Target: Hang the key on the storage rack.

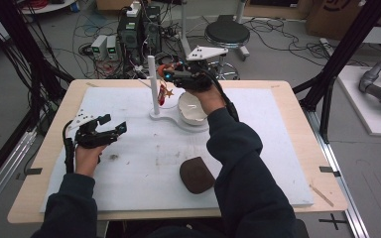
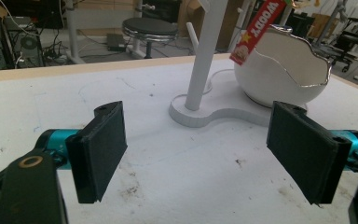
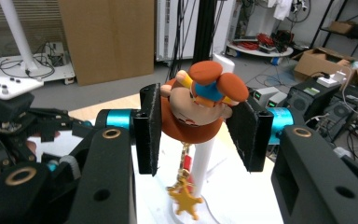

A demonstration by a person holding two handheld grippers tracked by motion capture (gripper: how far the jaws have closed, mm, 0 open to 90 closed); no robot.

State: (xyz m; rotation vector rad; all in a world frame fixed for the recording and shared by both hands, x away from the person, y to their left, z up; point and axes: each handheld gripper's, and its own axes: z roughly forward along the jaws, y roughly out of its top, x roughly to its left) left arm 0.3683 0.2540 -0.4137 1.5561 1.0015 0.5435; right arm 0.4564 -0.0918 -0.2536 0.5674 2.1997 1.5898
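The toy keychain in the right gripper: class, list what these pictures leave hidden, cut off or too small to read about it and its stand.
- Toy figure, right gripper view: its sides are covered by the fingers of the right gripper.
- Red tag, left gripper view: top cut by the edge, lower end behind the white bowl.
- White post, high view: whether the chain hangs on it is too small to tell.

Dark navy sleeves (image 1: 248,168) — black hand-held grippers with teal barrels, brass screws, grey plates.

On the worktop (image 1: 278,148), the white post stand (image 1: 152,82) rises at the back, the white egg-shaped bowl (image 1: 192,109) just right of it, the brown oval pad (image 1: 197,174) in front.
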